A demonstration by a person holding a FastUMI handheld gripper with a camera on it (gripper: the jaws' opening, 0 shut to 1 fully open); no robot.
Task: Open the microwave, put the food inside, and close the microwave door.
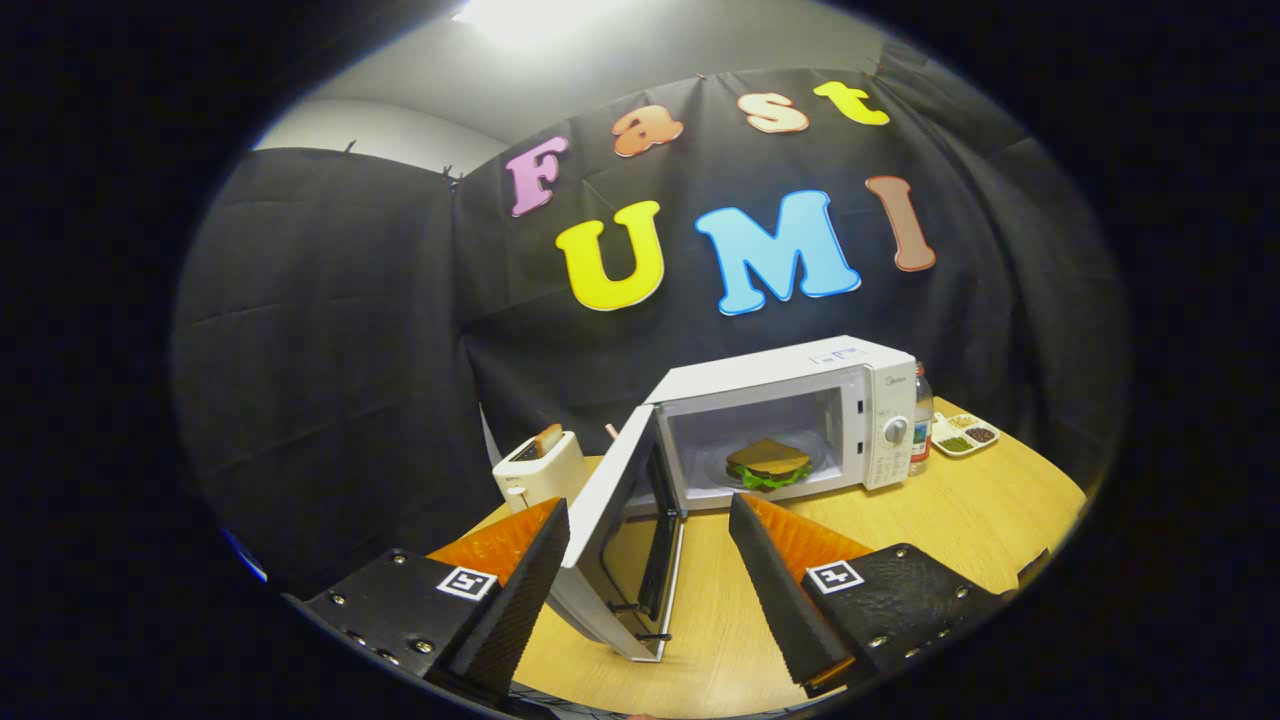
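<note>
Two black fingers of the gripper (pixel 648 520) stand wide apart, holding nothing, over the wooden table (pixel 960 510). Between them swings the open microwave door (pixel 625 545), its free edge near the left finger. Beyond the left finger sits a white toaster (pixel 540 470) with a slice in it. Ahead, inside the microwave (pixel 790 415), a sandwich (pixel 768 464) rests on a plate. Farther right stand a bottle (pixel 921 415) and a small tray of condiments (pixel 963 434).
</note>
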